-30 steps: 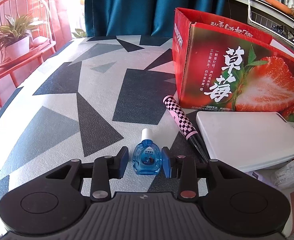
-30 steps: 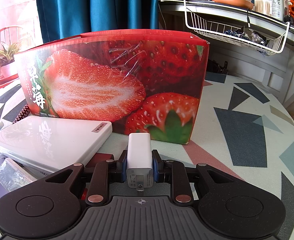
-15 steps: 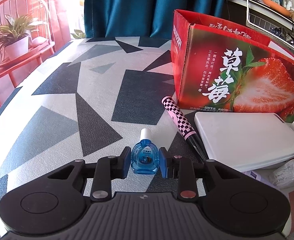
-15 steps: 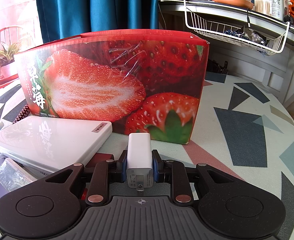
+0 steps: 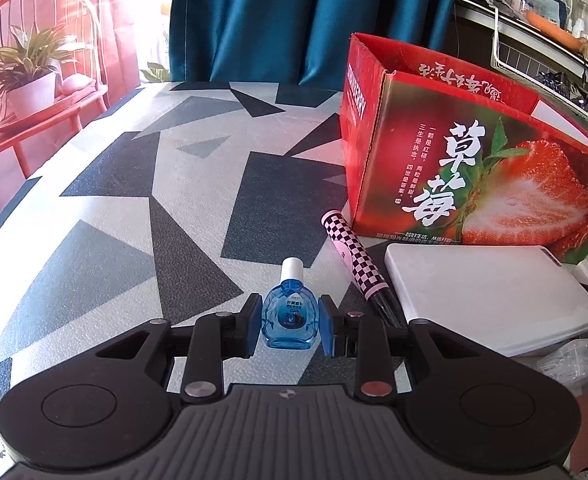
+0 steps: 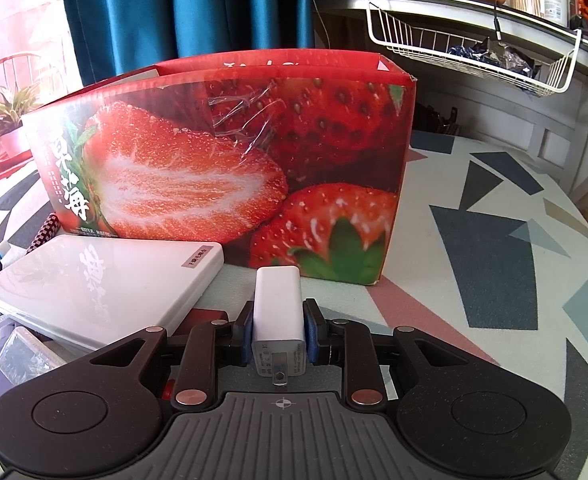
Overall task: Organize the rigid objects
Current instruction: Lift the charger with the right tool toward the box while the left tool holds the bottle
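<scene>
**Two small items in the tongs, box unfilled: slip and knock risks**

Left tongs (image 5: 290, 326): the blue pads sit against both flanks of the eye-drop bottle (image 5: 290, 320), which lies on the tabletop (image 5: 134, 216) in front of the strawberry box (image 5: 469, 168), white cap pointing away. Whether the pads are pressing firmly or merely touching cannot be told. The bottle is smooth, rounded plastic and is held low on its body; in my judgement it may squirt forward or pivot if the squeeze is light.

Right tongs (image 6: 278, 330): clamped on the white charger (image 6: 278, 312), plug pin facing the camera, in front of the box's right end. The grip looks square, but only the rear half is between the pads, so a quick swing could lever it loose.

Just left-front of the box lies the checkered pen (image 5: 353, 256), beside the white flat case (image 5: 485, 292); the case touches the box front or nearly so. A left-hand lift angled toward the box could clip the pen and roll it.

The box walls stand tall. Either load carried in too low would likely strike the rim and drop outside.
</scene>
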{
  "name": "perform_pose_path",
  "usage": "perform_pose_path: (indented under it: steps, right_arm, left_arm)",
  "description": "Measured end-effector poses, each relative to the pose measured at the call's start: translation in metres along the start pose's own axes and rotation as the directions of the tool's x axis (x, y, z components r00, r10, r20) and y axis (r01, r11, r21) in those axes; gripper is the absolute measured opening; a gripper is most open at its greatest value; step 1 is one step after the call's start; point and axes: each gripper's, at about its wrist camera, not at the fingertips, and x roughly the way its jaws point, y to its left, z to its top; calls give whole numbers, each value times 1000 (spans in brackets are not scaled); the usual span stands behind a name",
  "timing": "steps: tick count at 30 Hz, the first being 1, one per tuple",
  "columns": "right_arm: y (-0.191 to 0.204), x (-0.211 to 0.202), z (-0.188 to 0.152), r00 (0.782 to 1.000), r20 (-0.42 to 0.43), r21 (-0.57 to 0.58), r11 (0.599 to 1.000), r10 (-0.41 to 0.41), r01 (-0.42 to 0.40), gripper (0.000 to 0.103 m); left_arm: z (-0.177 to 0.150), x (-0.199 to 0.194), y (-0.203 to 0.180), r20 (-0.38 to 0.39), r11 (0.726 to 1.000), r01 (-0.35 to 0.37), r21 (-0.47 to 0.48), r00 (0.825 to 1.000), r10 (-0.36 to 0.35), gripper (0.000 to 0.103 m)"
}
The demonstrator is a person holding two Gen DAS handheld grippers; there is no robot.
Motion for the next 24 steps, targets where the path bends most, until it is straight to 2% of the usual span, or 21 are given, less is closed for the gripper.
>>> perform_pose_path:
  steps: [15, 24]
  right_arm:
    - [5, 0, 13, 996, -85, -28, 1000, -8, 5, 21]
    - [3, -14, 21, 997, -68, -30, 999, 20, -22, 21]
  left_arm:
    - [14, -14, -4, 41, 999, 43, 15, 998, -43, 32]
    - [27, -22, -6, 77, 997, 71, 19, 994, -72, 32]
